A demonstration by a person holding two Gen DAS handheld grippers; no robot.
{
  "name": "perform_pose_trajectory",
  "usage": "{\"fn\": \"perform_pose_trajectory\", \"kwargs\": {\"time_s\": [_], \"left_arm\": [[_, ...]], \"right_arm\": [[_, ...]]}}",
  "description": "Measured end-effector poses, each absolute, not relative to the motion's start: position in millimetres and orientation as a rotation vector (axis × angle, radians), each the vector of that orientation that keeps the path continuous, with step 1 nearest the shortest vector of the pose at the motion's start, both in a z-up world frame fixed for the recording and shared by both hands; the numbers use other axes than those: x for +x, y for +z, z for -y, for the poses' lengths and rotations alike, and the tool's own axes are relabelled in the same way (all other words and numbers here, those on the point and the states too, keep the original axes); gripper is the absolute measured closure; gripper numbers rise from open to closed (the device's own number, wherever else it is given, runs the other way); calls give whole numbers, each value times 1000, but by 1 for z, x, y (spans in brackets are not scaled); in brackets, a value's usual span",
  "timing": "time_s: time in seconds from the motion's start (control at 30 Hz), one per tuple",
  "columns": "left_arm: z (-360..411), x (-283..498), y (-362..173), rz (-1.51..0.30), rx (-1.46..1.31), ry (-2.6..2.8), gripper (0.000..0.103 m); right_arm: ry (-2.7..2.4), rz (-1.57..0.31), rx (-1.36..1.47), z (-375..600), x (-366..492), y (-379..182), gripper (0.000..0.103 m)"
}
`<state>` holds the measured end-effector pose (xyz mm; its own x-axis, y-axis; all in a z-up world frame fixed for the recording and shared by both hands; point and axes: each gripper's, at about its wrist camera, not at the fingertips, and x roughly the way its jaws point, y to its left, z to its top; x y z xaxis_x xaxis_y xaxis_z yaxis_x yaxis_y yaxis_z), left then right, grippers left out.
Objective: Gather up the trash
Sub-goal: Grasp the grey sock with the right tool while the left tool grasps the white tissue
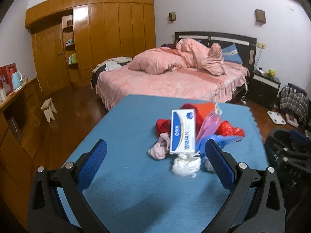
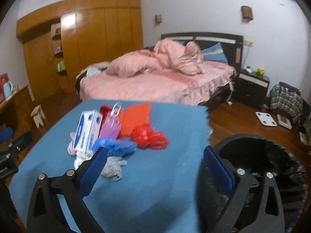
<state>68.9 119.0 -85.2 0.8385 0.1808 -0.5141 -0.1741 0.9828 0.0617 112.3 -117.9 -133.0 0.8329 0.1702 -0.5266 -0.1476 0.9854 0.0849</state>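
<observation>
A heap of trash lies on the blue table (image 1: 120, 132): a white and blue box (image 1: 182, 132), a red plastic bag (image 1: 231, 131), a blue bag (image 1: 219, 139), a pink-purple bag (image 1: 210, 124), a pink cloth (image 1: 159, 147) and a crumpled white tissue (image 1: 186, 165). My left gripper (image 1: 155, 151) is open and empty, just short of the tissue. My right gripper (image 2: 155, 158) is open and empty over the table's right part, with the box (image 2: 87, 134) and red bag (image 2: 149, 137) to its left. A black-lined bin (image 2: 258, 155) stands past the table's right edge.
A pink bed (image 1: 175, 77) stands beyond the table. A wooden wardrobe (image 1: 108, 31) covers the back left wall. A small stool (image 1: 48, 108) and a low cabinet (image 1: 17, 112) are at the left. A nightstand (image 1: 265, 85), a white scale (image 1: 276, 117) and a checked bag (image 1: 293, 101) are at the right.
</observation>
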Motion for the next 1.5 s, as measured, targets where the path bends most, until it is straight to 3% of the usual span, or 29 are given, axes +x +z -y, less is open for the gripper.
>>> {"fn": "perform_pose_trajectory", "kwargs": {"time_s": [0.63, 0.7, 0.8, 0.87, 0.93, 1.37, 1.5], "left_arm": [[-162, 102, -141, -635, -43, 214, 5], [-162, 104, -144, -642, -40, 214, 5], [-162, 107, -149, -657, -49, 207, 5], [-162, 110, -151, -667, -56, 202, 5], [-161, 113, -154, -679, -59, 192, 5], [-124, 131, -167, -716, -55, 90, 6], [-114, 142, -177, -749, -58, 63, 17]], "right_arm": [[296, -765, -32, 41, 163, -204, 20], [316, -773, -32, 38, 164, -205, 24], [382, -796, -25, 33, 166, -208, 40], [451, -822, -4, 29, 166, -211, 58], [475, -829, -5, 28, 165, -213, 63], [381, -831, 22, 71, 161, -206, 65], [361, -838, 30, 83, 164, -210, 65]]}}
